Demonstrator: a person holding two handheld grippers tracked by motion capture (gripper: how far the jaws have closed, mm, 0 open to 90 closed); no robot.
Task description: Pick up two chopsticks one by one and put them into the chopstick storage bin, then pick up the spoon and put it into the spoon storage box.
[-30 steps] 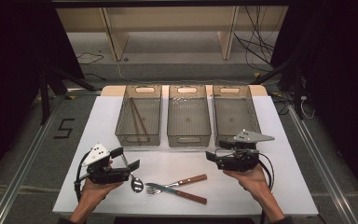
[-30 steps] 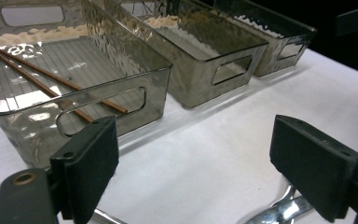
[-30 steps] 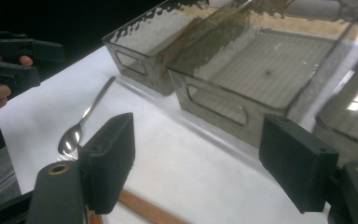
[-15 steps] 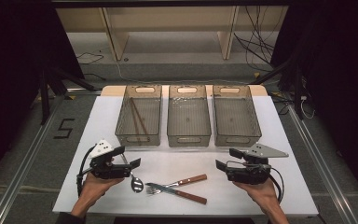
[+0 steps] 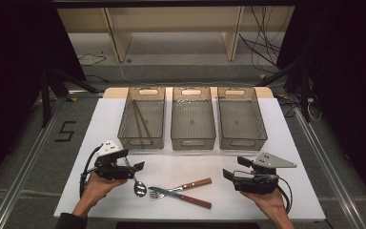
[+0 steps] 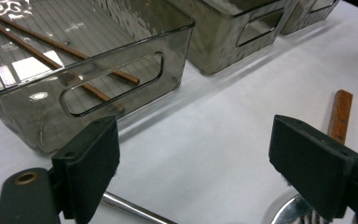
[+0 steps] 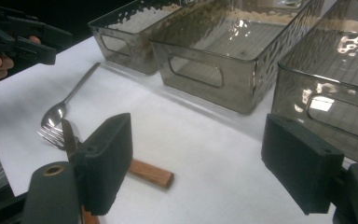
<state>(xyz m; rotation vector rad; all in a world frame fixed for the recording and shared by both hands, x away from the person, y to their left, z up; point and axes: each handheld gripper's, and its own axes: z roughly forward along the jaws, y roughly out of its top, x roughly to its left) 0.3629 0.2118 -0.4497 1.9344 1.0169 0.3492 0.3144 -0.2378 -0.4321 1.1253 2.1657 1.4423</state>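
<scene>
A: How are the jaws set?
B: Both the left gripper (image 5: pixel 134 167) and right gripper (image 5: pixel 228 174) are spread, nothing pinched.
A: And the spoon (image 5: pixel 138 186)?
B: Just below the left jaws, ready for gripping; the fork (image 5: pixel 171 191) is left between the grippers on the surface (image 5: pixel 286 138).

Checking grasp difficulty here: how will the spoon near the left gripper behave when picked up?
The spoon looks like polished metal, so probably stiff and slippery between jaws. It lies flat on the table, so pinching its thin handle may be awkward. Its rounded bowl could rock if pushed.
</scene>
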